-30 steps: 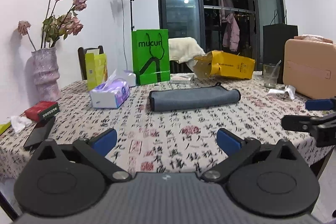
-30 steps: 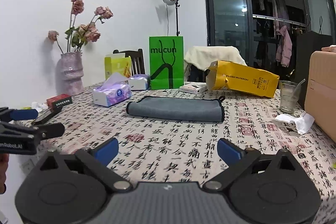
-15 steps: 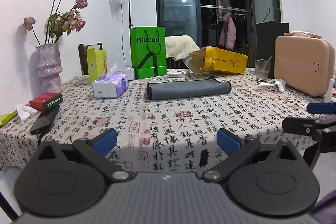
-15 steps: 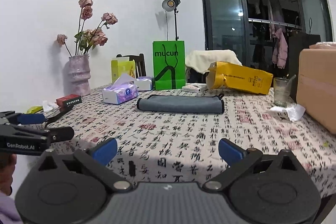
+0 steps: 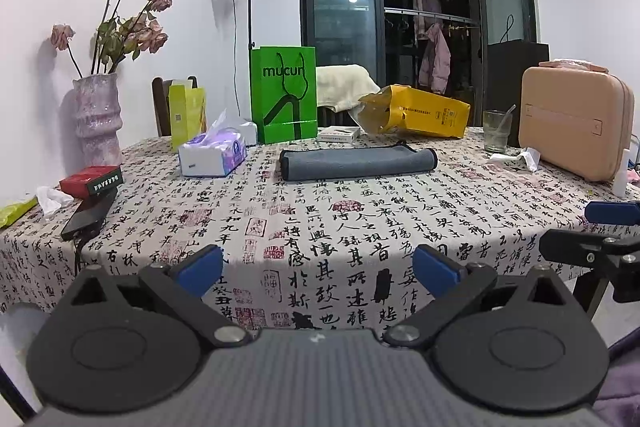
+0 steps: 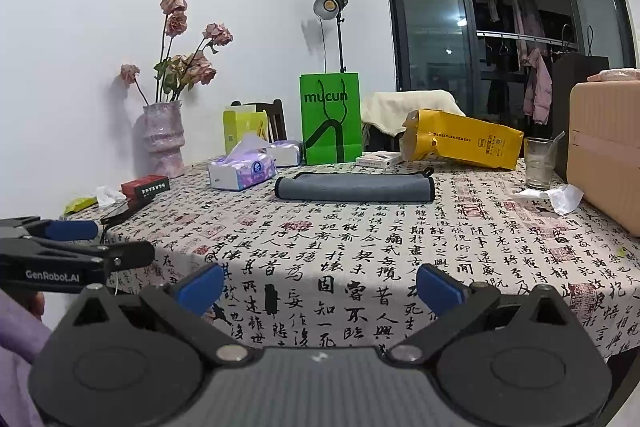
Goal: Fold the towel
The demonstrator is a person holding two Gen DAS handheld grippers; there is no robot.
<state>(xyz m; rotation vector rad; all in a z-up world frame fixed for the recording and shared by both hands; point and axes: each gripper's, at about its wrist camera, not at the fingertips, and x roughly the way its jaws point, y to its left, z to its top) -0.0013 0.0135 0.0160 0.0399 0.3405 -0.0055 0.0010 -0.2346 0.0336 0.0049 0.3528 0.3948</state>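
A grey towel lies folded into a long narrow strip on the far middle of the table; it also shows in the right wrist view. My left gripper is open and empty, held off the table's near edge, well short of the towel. My right gripper is open and empty, also off the near edge. The right gripper shows at the right edge of the left wrist view. The left gripper shows at the left edge of the right wrist view.
The table has a calligraphy-print cloth. Around the towel stand a tissue pack, green bag, yellow bag, glass, pink case, vase, red box and black phone.
Both grippers have pulled back from the table toward the near edge and sunk lower. The towel has not moved. Both stay open.
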